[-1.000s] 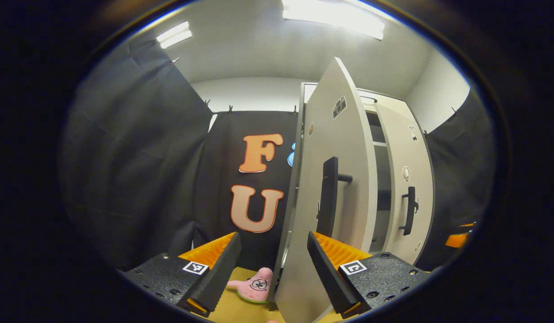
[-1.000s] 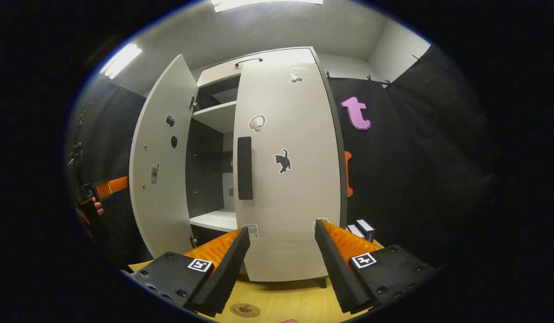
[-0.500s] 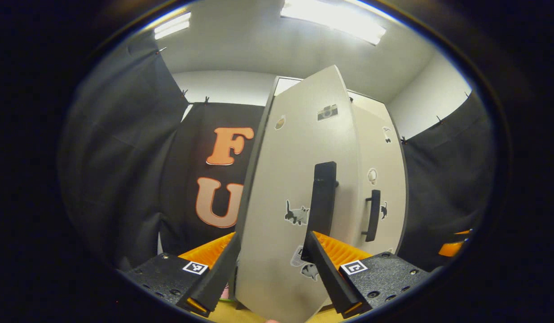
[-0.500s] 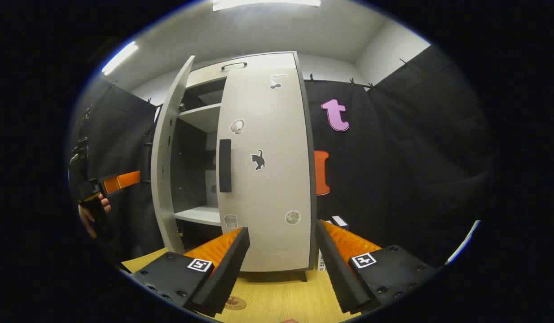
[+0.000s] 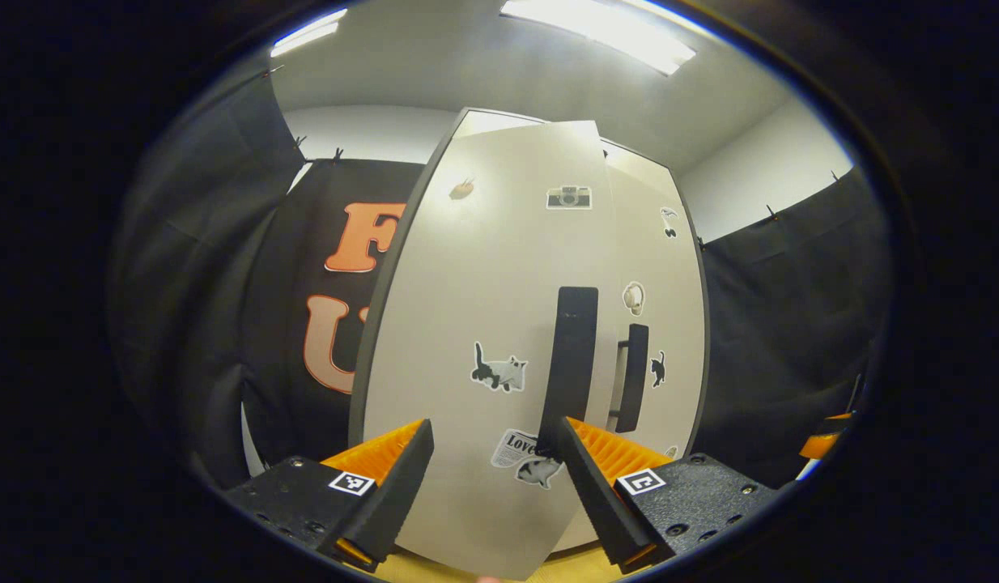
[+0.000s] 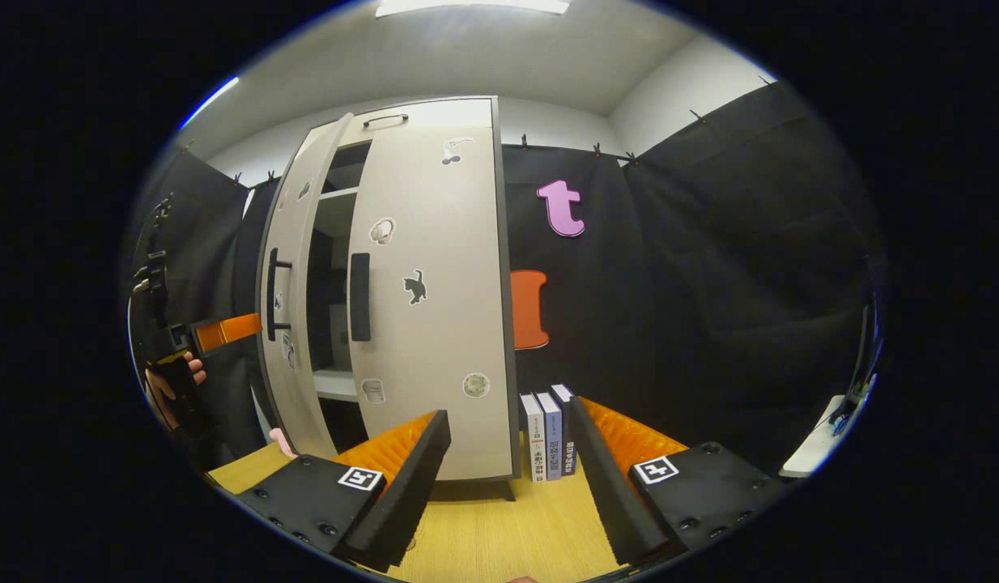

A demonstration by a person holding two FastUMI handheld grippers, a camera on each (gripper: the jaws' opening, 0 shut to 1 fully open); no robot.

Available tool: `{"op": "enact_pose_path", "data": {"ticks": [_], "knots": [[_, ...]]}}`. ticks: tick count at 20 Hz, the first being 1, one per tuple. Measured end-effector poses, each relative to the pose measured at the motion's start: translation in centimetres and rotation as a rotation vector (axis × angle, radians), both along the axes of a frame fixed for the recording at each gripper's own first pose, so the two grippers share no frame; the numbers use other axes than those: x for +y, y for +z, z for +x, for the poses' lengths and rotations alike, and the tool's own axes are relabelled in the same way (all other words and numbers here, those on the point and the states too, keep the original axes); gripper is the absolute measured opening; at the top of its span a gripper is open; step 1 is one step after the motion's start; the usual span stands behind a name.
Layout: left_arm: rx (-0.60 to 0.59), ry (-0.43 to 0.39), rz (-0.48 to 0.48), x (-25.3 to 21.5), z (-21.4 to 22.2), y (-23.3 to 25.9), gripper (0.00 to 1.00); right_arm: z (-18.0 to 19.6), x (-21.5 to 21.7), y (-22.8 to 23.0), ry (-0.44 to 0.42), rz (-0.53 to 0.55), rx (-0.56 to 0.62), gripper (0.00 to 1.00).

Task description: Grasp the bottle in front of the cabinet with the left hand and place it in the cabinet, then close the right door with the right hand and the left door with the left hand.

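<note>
Facing the left door (image 5: 475,324) at frame centre, left gripper (image 5: 490,478) spread apart, nothing held; right gripper (image 6: 508,478) likewise apart. Bottle unseen; left door ajar, right door (image 6: 435,308) shut.

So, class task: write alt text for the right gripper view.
A pale cabinet stands on a wooden table, its right door shut and its left door nearly closed. The left gripper reaches toward that door, and books stand beside the cabinet.

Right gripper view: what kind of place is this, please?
Probably a staged recording booth, not a real home: black cloth walls, a pale cabinet on a wooden table, and a few books beside it.
</note>
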State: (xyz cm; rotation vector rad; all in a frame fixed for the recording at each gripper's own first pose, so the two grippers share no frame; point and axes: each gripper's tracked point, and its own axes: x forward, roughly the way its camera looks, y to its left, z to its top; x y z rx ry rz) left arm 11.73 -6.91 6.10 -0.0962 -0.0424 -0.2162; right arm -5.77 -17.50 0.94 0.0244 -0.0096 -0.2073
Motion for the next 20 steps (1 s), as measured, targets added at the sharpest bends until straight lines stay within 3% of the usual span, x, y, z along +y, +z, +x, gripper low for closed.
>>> {"op": "enact_pose_path", "data": {"ticks": [8,14,19,20], "knots": [[0.028,-0.035,-0.01,-1.8,2.7,-1.6,0.94,-2.9,-3.9,-0.7,-0.15,0.019,-0.006,0.96],[0.008,-0.021,0.051,-2.6,2.9,-1.3,0.94,-3.7,-4.7,-1.0,-0.196,0.031,-0.011,0.97],[-0.001,-0.047,0.022,-3.1,2.7,-1.0,0.91,-3.8,-3.9,-2.0,-0.187,0.037,0.018,0.97],[-0.005,-0.054,0.009,-3.4,2.5,-0.7,0.94,-3.8,-3.7,-2.2,-0.181,0.03,0.025,0.97]]}}
